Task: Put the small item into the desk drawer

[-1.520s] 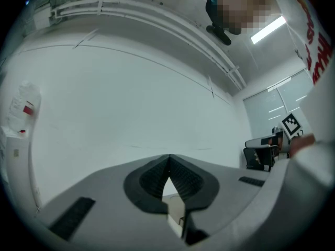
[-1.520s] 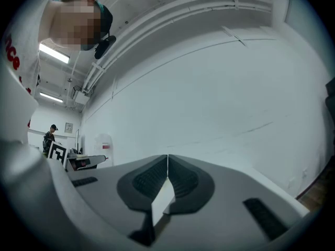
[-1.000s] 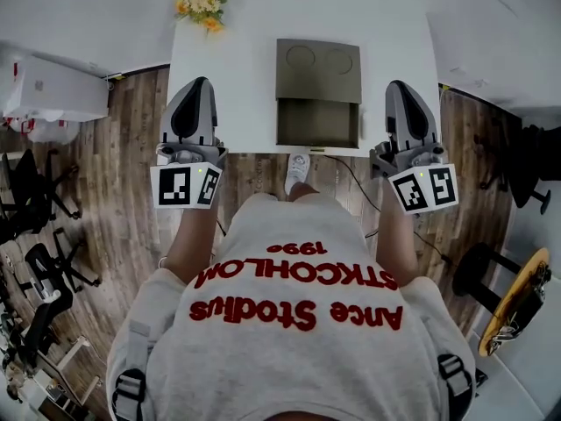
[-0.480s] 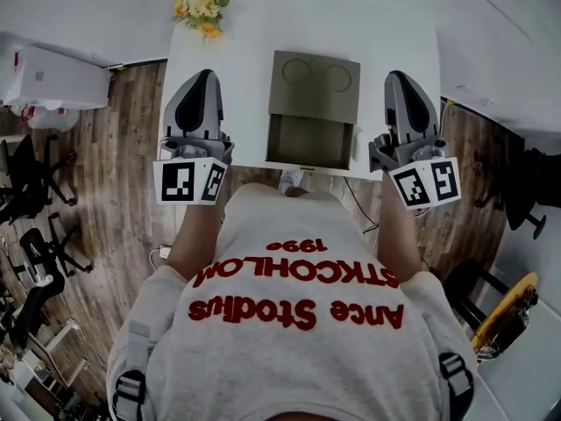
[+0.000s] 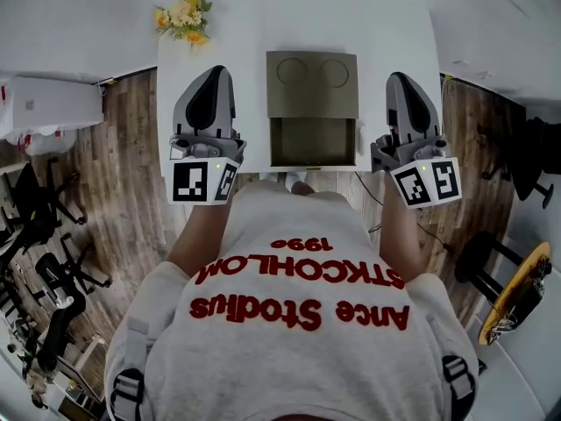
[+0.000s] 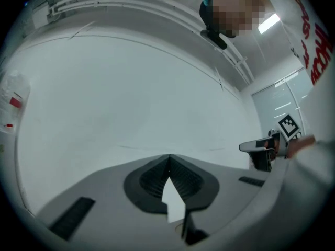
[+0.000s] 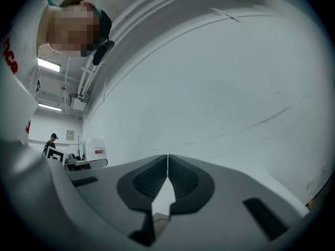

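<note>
The white desk (image 5: 386, 51) stands on a wood floor (image 5: 131, 147), with flowers (image 5: 180, 17) at its far left corner. Red print on my grey shirt (image 5: 298, 358) includes "1996". My left gripper (image 5: 213, 75) and right gripper (image 5: 401, 79) are both clenched on nothing, either side of the open drawer (image 5: 313, 140). I cannot make out the small item.

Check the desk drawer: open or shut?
Open. The head view shows the drawer pulled out toward the person from its olive-grey unit, its interior exposed and looking empty.
</note>
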{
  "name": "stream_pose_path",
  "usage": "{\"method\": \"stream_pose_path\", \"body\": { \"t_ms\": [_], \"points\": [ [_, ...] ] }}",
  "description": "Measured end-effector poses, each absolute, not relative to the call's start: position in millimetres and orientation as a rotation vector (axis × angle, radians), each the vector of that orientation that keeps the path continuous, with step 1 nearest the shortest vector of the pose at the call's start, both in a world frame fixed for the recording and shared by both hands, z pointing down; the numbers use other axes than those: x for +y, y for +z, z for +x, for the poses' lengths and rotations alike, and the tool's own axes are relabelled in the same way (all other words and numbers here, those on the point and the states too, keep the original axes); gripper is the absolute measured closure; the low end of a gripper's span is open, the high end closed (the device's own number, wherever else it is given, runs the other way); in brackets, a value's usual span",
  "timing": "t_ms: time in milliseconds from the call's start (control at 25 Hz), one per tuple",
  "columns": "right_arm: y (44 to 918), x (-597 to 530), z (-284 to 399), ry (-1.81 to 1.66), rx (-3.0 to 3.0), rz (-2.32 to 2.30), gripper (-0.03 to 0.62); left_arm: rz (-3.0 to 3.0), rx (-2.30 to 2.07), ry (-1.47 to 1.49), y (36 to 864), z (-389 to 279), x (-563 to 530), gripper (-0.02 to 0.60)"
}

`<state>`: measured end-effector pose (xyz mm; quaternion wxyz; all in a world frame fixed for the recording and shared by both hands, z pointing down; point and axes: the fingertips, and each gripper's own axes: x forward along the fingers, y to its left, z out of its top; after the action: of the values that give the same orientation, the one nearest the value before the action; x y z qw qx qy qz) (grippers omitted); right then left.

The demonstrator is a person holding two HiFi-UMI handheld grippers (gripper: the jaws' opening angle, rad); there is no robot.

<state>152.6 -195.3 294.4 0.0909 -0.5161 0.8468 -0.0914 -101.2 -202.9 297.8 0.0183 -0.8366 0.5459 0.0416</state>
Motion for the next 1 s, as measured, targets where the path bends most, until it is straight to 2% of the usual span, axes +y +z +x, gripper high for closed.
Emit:
{"method": "stream_pose_path", "body": {
  "t_ms": [320, 720, 1000],
  "points": [
    [348.3, -190.4, 179.0, -0.385, 2.514, -1.745, 0.588, -2.762, 1.609, 0.086, 334.1, -69.3, -214.0, 0.575],
    [494.9, -142.0, 211.2, -0.808, 2.561, -2.03, 0.582, -2.904, 1.479, -0.038, 382.4, -34.6, -219.7, 0.575],
    [567.5, -110.6, 214.4, -1.109, 2.575, -2.073, 0.479, -2.935, 1.457, -0.115, 397.5, -29.9, -218.3, 0.575]
  ]
}}
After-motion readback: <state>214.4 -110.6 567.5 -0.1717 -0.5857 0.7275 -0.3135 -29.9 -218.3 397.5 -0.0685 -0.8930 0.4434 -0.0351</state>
